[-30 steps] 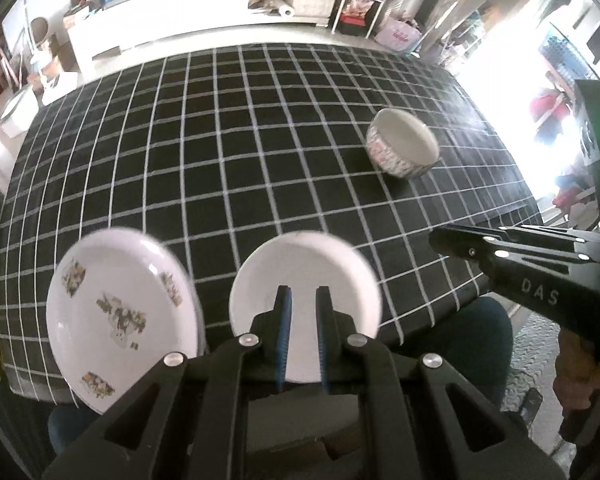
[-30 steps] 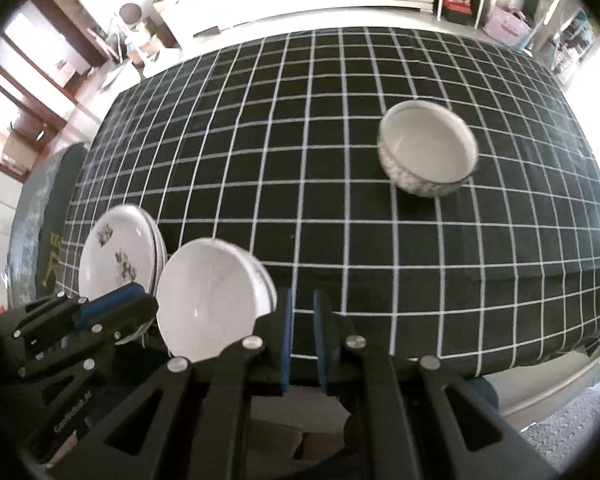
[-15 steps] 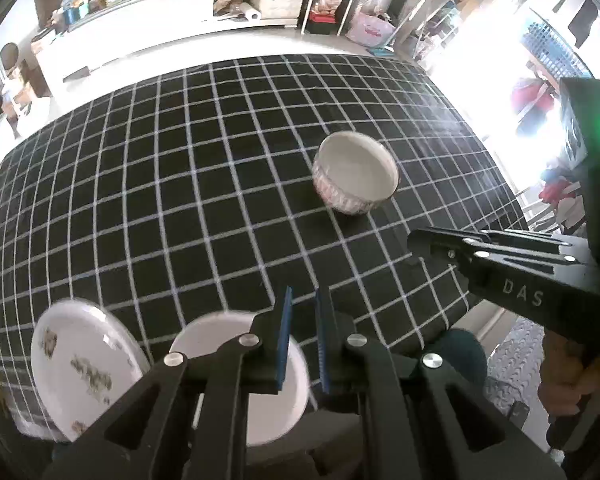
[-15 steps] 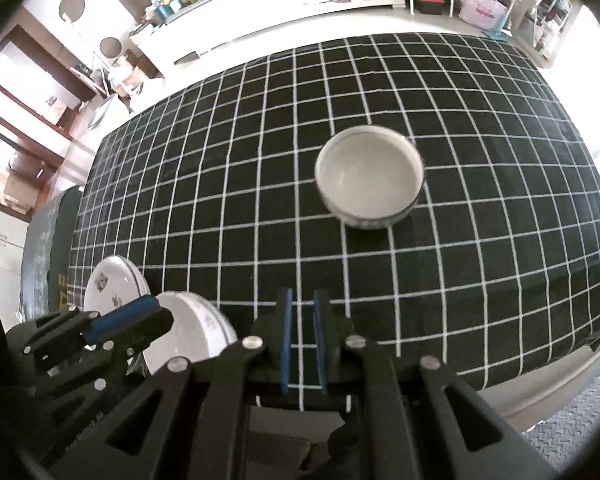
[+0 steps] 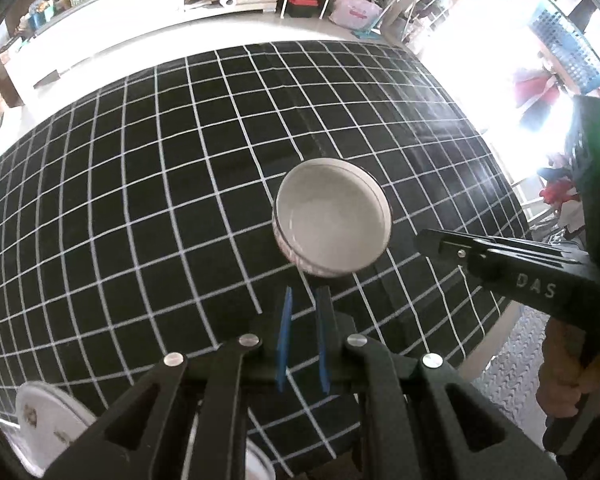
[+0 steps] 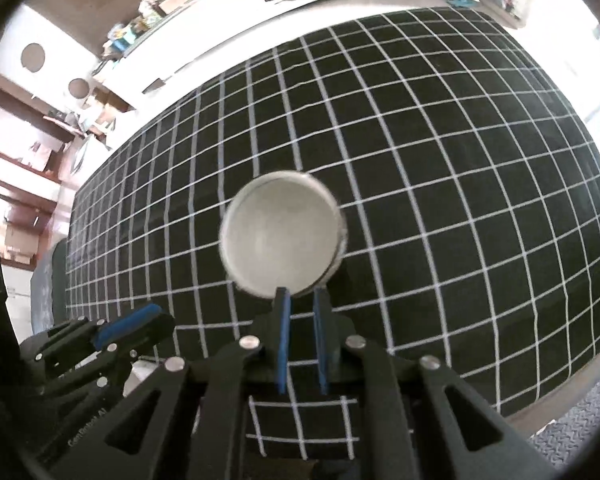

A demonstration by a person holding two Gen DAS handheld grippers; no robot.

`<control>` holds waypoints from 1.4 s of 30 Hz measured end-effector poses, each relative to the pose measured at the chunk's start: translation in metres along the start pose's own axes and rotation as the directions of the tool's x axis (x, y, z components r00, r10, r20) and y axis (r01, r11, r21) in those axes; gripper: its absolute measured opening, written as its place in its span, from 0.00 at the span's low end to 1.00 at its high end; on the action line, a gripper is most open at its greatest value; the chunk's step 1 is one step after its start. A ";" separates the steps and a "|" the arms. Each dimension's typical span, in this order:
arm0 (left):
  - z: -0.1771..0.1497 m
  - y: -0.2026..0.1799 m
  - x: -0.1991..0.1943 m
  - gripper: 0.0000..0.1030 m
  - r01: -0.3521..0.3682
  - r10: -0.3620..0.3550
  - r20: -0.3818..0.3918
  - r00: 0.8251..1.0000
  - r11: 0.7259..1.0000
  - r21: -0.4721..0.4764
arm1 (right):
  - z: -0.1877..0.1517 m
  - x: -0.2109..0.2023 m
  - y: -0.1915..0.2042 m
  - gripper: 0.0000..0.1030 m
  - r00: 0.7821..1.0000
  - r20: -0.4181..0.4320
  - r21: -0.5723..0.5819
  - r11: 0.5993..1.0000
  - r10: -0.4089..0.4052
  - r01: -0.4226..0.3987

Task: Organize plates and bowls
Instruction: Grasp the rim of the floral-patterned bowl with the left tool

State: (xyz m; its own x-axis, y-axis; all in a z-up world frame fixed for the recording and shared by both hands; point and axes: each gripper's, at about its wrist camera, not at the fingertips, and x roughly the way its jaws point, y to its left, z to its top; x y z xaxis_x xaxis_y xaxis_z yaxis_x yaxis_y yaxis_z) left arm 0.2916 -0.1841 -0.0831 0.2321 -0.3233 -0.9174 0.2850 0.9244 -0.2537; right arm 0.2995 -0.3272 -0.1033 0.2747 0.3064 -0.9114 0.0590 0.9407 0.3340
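A white bowl with a patterned outside [image 5: 332,216] stands on the black checked tablecloth [image 5: 140,200]; it also shows in the right wrist view [image 6: 280,236]. My left gripper [image 5: 305,292] hangs just short of the bowl's near rim, its blue pads a narrow gap apart, holding nothing. My right gripper [image 6: 302,294] is at the bowl's near rim, pads also a narrow gap apart and empty. A patterned plate [image 5: 44,424] lies at the table's near left corner, with a second white dish [image 5: 256,460] mostly hidden behind the left gripper.
The right gripper's body [image 5: 520,272] sits to the right of the bowl in the left wrist view. The table's near edge [image 6: 540,392] runs close below the grippers. A white counter with clutter [image 5: 160,4] stands beyond the table.
Both grippers moved forward and toward the bowl, which now fills the middle of both views. The plates slid to the bottom left edge of the left view and out of the right view.
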 end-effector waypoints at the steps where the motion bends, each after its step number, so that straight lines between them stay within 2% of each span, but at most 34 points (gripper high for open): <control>1: 0.003 0.002 0.004 0.09 0.012 -0.012 -0.004 1.000 1.000 -0.007 | 0.002 0.001 -0.001 0.15 1.000 -0.001 0.000 1.000 0.003 -0.003; 3: 0.011 0.007 0.013 0.09 0.032 -0.032 -0.007 0.999 0.999 -0.027 | 0.008 0.007 -0.007 0.15 1.000 -0.006 0.000 1.000 0.001 -0.001; 13: 0.037 0.022 0.047 0.09 0.001 -0.002 -0.014 1.000 0.999 -0.035 | 0.027 0.039 -0.016 0.15 0.998 -0.055 0.002 1.000 -0.002 0.002; 18: 0.044 0.020 0.064 0.09 -0.041 0.041 -0.040 0.998 0.999 -0.016 | 0.028 0.049 -0.020 0.15 0.997 -0.076 0.006 1.000 -0.005 0.005; 26: 0.044 0.023 0.073 0.09 -0.046 0.047 -0.059 0.997 0.999 0.016 | 0.018 0.047 -0.014 0.15 0.997 -0.059 -0.056 0.997 -0.046 0.043; 31: 0.031 0.024 0.071 0.09 -0.095 0.100 -0.098 0.990 0.994 0.055 | 0.000 0.049 -0.001 0.15 0.996 -0.073 -0.085 0.996 -0.045 0.039; 37: 0.006 0.058 0.057 0.08 -0.082 0.082 -0.121 0.989 0.997 0.009 | -0.022 0.055 0.029 0.15 0.994 -0.105 -0.134 0.991 -0.042 0.028; 42: -0.015 0.080 0.045 0.08 -0.132 0.132 -0.133 0.982 0.991 0.004 | -0.036 0.061 0.060 0.15 0.990 -0.128 -0.185 0.982 -0.056 0.031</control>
State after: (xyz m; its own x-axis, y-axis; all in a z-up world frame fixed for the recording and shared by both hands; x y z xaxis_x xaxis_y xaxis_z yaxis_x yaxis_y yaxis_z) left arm 0.3116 -0.1215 -0.1497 0.1420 -0.1690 -0.9753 0.2554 0.9582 -0.1288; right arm 0.2851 -0.2463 -0.1477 0.1456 0.2698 -0.9518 -0.1109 0.9605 0.2553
